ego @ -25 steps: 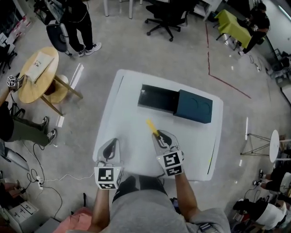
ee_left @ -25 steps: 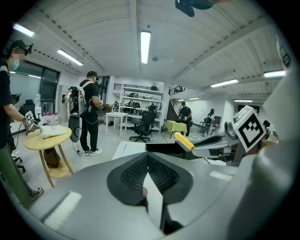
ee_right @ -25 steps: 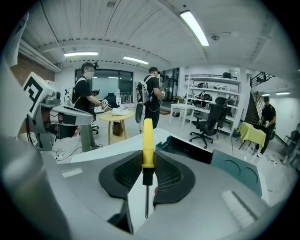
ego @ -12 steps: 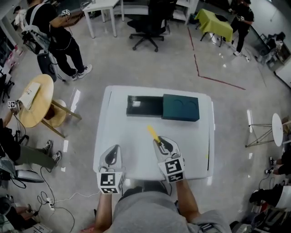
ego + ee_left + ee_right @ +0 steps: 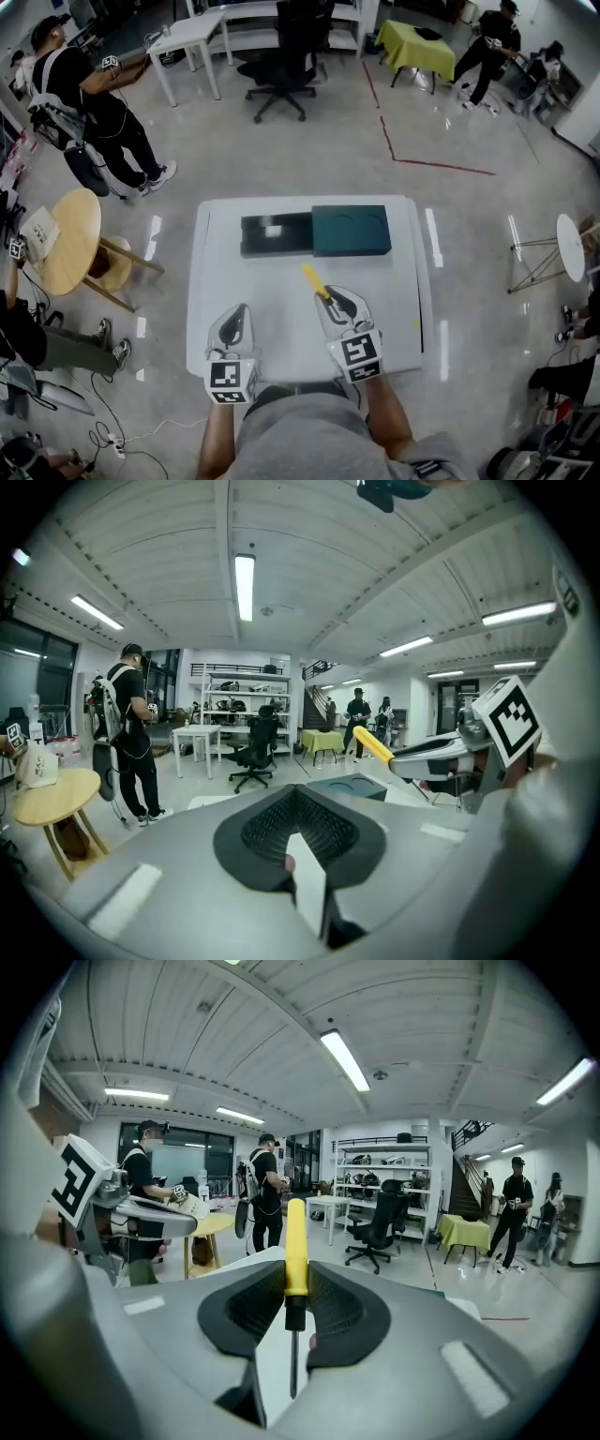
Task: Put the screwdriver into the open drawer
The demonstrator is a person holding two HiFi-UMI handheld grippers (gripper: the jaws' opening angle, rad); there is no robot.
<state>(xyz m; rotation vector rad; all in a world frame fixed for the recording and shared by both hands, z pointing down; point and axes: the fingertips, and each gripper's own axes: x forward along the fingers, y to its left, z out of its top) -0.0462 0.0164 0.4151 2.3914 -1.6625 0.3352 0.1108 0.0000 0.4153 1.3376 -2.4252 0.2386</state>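
Holding the screwdriver (image 5: 295, 1258) in the right claw (image 5: 296, 1314): the 2 pads are clamped on the black collar just below the yellow handle. The handle sticks out past the tips and the thin metal shaft runs back between the jaws toward the camera.

In the head view the right claw (image 5: 334, 298) is above the near half of the white table (image 5: 214, 281). The screwdriver's handle (image 5: 313, 279) angles forward and to the left, well short of the drawer (image 5: 272, 234).

The drawer is pulled out to the left of its teal box (image 5: 351, 230) at the far side of the table, with the interior dark and open at the top.

The left claw (image 5: 298, 853) has its 2 jaws closed together with nothing between them. In the head view it (image 5: 234, 317) is above the table's near left part, beside the right claw but apart from it.
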